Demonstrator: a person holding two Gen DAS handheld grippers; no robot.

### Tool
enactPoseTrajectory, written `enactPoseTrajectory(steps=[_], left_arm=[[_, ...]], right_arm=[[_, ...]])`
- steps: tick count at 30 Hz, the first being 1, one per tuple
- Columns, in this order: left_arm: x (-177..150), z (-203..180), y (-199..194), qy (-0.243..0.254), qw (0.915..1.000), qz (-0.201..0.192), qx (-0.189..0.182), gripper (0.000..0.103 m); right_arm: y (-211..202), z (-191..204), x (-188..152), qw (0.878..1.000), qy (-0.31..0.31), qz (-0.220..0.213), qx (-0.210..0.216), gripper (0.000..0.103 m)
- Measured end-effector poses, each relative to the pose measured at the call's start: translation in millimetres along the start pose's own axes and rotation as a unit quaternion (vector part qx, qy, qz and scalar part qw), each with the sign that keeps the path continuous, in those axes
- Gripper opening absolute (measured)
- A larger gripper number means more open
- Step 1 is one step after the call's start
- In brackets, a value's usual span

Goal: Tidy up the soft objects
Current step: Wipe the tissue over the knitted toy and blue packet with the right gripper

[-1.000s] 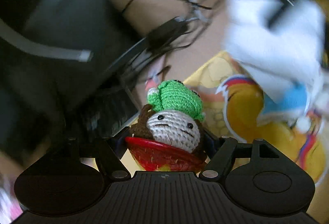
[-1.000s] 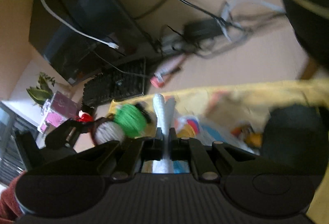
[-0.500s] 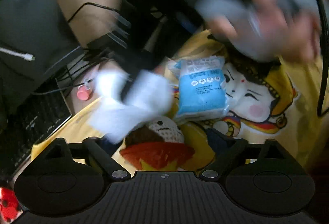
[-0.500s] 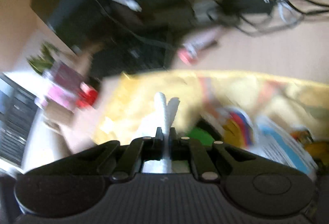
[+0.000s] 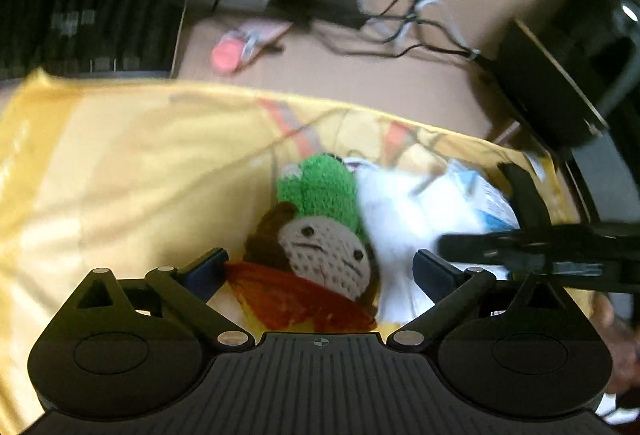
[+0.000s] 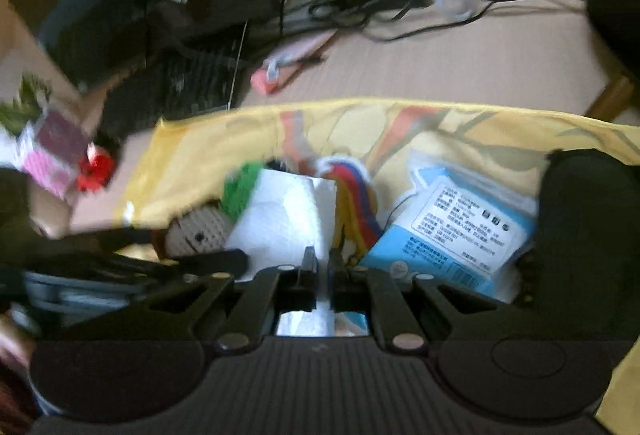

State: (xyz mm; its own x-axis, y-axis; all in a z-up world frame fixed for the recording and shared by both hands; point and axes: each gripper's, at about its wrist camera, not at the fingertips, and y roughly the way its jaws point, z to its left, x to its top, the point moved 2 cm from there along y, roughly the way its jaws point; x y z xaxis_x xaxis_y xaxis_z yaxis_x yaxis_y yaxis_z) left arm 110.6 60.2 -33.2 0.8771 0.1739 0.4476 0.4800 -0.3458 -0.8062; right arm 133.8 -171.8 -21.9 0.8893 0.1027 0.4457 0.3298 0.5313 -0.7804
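The little doll (image 5: 320, 235) is bumpy knitted yarn, the yellow cloth (image 5: 120, 175) looks smooth and a bit shiny, the white towel (image 6: 288, 211) is soft and fluffy, the blue packet (image 6: 460, 235) is shiny plastic, and the table (image 6: 480, 67) is smooth matt wood.
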Motion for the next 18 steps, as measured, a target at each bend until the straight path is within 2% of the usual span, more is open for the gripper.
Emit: enactPoseTrajectory(steps=[3, 4, 5, 7, 8, 9, 10, 11, 12, 13, 14, 15, 16, 17, 18], left_arm=[[-2.8, 3.7, 5.6, -0.02, 0.9998, 0.004, -0.006, 0.099], [-2.7, 4.3, 4.2, -0.017, 0.9998, 0.005, 0.002, 0.084], [-2.2, 5.2, 0.6, -0.008, 0.9998, 0.001, 0.016, 0.077], [1.1, 3.9, -7.4, 0.034, 0.9984, -0.01, 0.044, 0.076], [1.1, -2.7, -12.1, 0.086, 0.9925, -0.025, 0.083, 0.076], [0.2, -10.9, -16.2, 0.146, 0.9802, -0.042, 0.127, 0.076], [-5.3, -23.3, -16.9, 0.231, 0.9534, -0.065, 0.184, 0.076], [-15.1, -35.3, -13.7, 0.318, 0.9148, -0.084, 0.234, 0.076], [-24.8, -46.3, -10.4, 0.395, 0.8708, -0.099, 0.275, 0.076], [-34.4, -52.8, -6.0, 0.446, 0.8405, -0.102, 0.291, 0.076], [-43.5, -58.0, -1.4, 0.482, 0.82, -0.1, 0.293, 0.077], [-49.1, -61.5, 1.8, 0.496, 0.8145, -0.094, 0.287, 0.077], [-54.3, -64.7, 4.2, 0.501, 0.8144, -0.09, 0.279, 0.078], [-57.8, -67.4, 5.1, 0.501, 0.818, -0.087, 0.269, 0.078], [-60.0, -69.8, 4.3, 0.496, 0.8251, -0.083, 0.258, 0.079]], right_arm=[[-14.7, -7.9, 8.0, 1.0, 0.022, -0.022, 0.007, 0.006], [-19.4, -9.5, 10.2, 0.999, 0.025, -0.028, 0.006, 0.006], [-23.3, -10.3, 12.5, 0.999, 0.027, -0.034, 0.006, 0.006], [-27.1, -10.5, 18.3, 0.999, 0.032, -0.041, 0.015, 0.006], [-27.6, -9.2, 21.4, 0.998, 0.034, -0.043, 0.021, 0.006], [-28.0, -7.0, 24.9, 0.998, 0.033, -0.045, 0.027, 0.006], [-25.0, -4.5, 29.5, 0.998, 0.03, -0.046, 0.03, 0.006], [-22.4, -0.4, 34.5, 0.998, 0.027, -0.047, 0.031, 0.006], [-20.7, 4.7, 40.3, 0.998, 0.02, -0.046, 0.032, 0.006], [-18.6, 10.0, 45.3, 0.998, 0.014, -0.046, 0.035, 0.006], [-16.8, 16.1, 50.5, 0.998, 0.008, -0.046, 0.039, 0.006], [-16.3, 25.7, 55.9, 0.998, -0.001, -0.047, 0.049, 0.006], [-15.8, 35.4, 61.2, 0.997, -0.01, -0.049, 0.059, 0.006], [-17.4, 45.4, 64.8, 0.996, -0.019, -0.054, 0.075, 0.006], [-19.1, 57.1, 69.1, 0.993, -0.031, -0.059, 0.099, 0.006]])
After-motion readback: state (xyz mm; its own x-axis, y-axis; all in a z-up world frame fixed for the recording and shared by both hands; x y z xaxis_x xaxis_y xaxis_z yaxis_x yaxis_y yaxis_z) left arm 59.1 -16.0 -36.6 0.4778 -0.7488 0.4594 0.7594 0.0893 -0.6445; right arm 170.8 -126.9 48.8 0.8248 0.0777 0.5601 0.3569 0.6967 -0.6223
